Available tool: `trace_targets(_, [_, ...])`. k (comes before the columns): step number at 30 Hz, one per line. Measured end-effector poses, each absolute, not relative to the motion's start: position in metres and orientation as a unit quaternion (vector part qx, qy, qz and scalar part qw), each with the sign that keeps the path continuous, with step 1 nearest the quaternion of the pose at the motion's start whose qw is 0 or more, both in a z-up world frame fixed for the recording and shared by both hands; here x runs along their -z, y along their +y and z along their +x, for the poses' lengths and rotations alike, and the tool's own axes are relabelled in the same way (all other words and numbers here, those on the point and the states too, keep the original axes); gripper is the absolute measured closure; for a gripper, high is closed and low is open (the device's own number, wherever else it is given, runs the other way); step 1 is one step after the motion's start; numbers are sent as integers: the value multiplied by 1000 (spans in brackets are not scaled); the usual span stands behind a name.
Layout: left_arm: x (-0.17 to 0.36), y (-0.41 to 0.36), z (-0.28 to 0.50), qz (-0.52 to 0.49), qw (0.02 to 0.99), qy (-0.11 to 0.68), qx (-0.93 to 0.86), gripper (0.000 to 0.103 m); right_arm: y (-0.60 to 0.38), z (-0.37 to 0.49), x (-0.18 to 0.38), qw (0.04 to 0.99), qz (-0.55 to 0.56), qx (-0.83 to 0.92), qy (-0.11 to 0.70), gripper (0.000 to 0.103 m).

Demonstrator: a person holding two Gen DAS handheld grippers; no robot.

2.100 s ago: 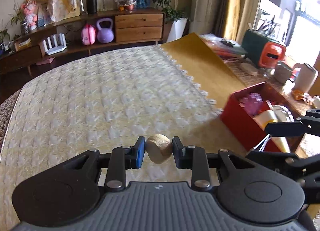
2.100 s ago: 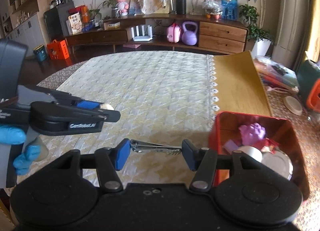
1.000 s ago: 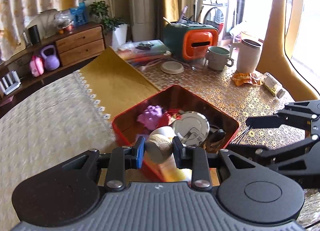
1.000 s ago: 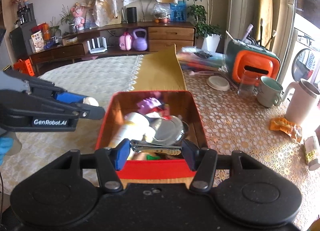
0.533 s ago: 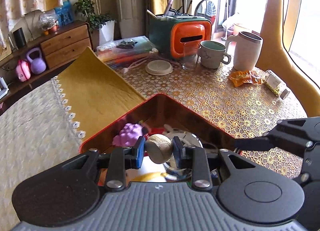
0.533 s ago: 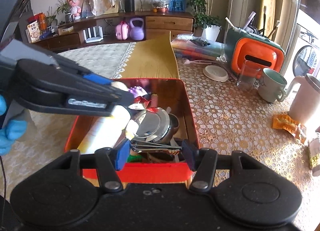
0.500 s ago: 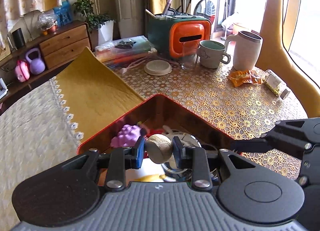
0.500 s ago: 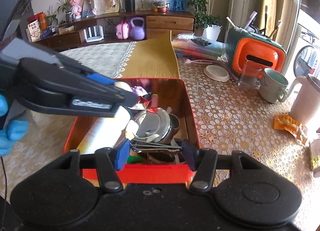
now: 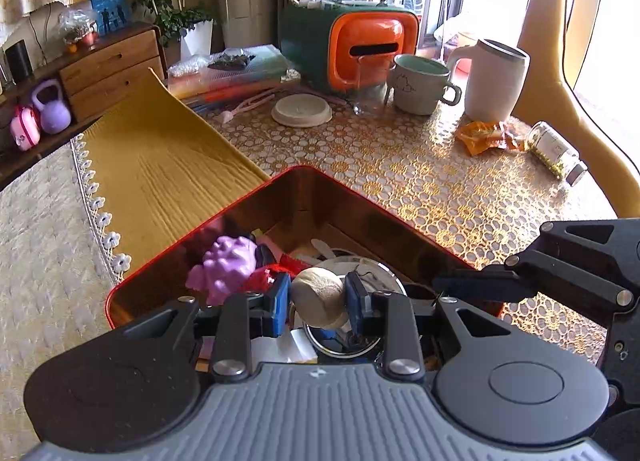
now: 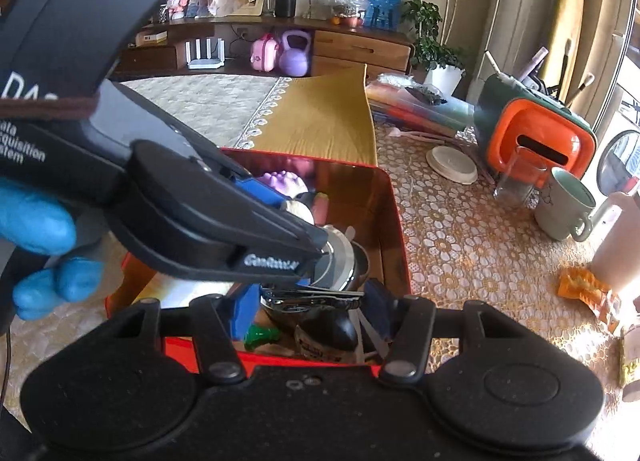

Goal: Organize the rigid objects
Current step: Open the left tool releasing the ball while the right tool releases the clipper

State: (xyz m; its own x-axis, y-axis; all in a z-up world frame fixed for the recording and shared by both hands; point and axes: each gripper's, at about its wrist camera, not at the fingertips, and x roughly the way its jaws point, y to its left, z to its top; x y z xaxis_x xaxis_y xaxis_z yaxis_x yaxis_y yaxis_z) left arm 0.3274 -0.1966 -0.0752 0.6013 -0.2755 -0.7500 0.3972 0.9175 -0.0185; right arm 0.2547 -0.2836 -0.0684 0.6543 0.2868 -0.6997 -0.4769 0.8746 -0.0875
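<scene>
My left gripper (image 9: 318,303) is shut on a round beige wooden ball (image 9: 320,297) and hangs over the open red tin box (image 9: 300,170). Under it lie a purple knobbly toy (image 9: 226,265) and a shiny metal lid (image 9: 376,275). My right gripper (image 10: 312,299) is shut on a metal nail clipper (image 10: 316,297), held crosswise above the box's near end (image 10: 280,363). In the right wrist view the left gripper crosses from the left with the ball (image 10: 301,210) in its pads. A right finger (image 9: 480,285) reaches in from the right in the left wrist view.
Beyond the box on the gold-patterned table stand an orange and green case (image 9: 360,45), a mug (image 9: 420,85) and a white tumbler (image 9: 496,81). A round lid (image 9: 302,109), a snack packet (image 9: 484,135) and a lying jar (image 9: 556,149) are nearby. A blue-gloved hand (image 10: 36,229) holds the left gripper.
Both grippers moved from over the quilted cover to above the red box and sank toward it. The left came further in over the contents. Both grips are unchanged.
</scene>
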Motion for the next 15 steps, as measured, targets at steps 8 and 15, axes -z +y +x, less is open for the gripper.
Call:
trace_targets(8, [76, -190, 330, 53, 891, 409, 190, 74, -288, 258, 79, 896, -115, -201, 378, 47])
trace_targets(15, [75, -188, 323, 46, 889, 417, 185, 74, -293, 254, 73, 903, -95, -195, 371, 39])
